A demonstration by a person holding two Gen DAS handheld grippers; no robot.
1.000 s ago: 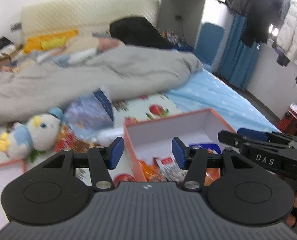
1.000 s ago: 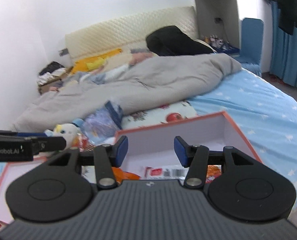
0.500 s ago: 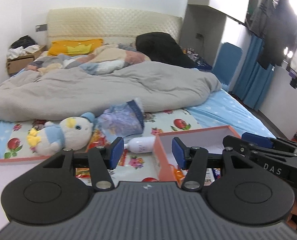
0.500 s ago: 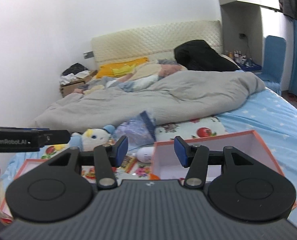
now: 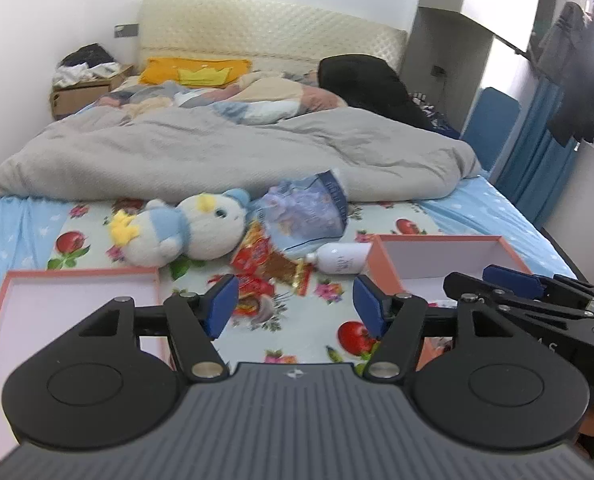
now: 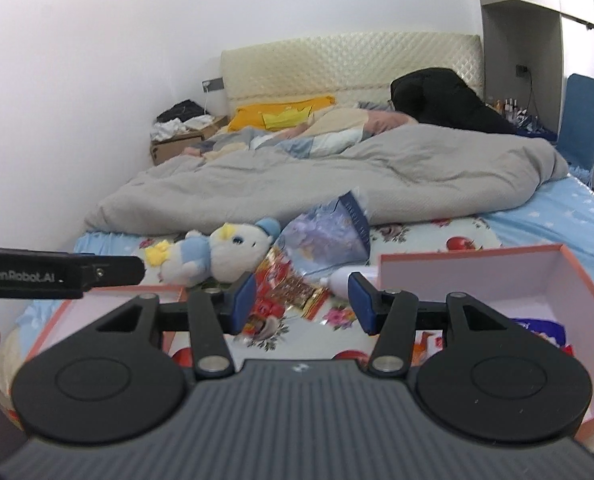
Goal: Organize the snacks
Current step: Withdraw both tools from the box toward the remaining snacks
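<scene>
Snacks heaped between two boxes on the bed

Left wrist view: left gripper [image 5: 295, 304] hangs above the floral sheet [image 5: 309, 328] with its blue fingers [image 5: 223, 306] spread wide, nothing between them. Beyond them lies the snack pile: red snack packets [image 5: 257, 256] touching a pale purple bag [image 5: 305, 216], which leans against the grey duvet [image 5: 237, 152]. A white bottle [image 5: 339, 260] lies just beside the packets, its far end touching the right box [image 5: 381, 256]. A plush toy [image 5: 185, 230] rests on the other side of the packets. The left box [image 5: 77, 274] sits nearer than the toy, well apart from the right box. The right gripper [image 5: 509, 286] reaches over the right box's interior; from this side I cannot tell how its fingers stand.

Right wrist view: right gripper [image 6: 301, 300] also has its fingers [image 6: 361, 300] held wide and bare, above the sheet [image 6: 337, 316]. Red packets [image 6: 281, 284] sit straight past the gap, with the purple bag [image 6: 325, 240] behind them and the bottle [image 6: 347, 280] against the right box [image 6: 457, 258]. Inside that box, a blue packet [image 6: 537, 330] and an orange one [image 6: 427, 344] lie on its floor. The plush toy [image 6: 213, 254] lies beside the packets, beyond the left box [image 6: 165, 290]. The left gripper's body [image 6: 57, 274] crosses above that box.
</scene>
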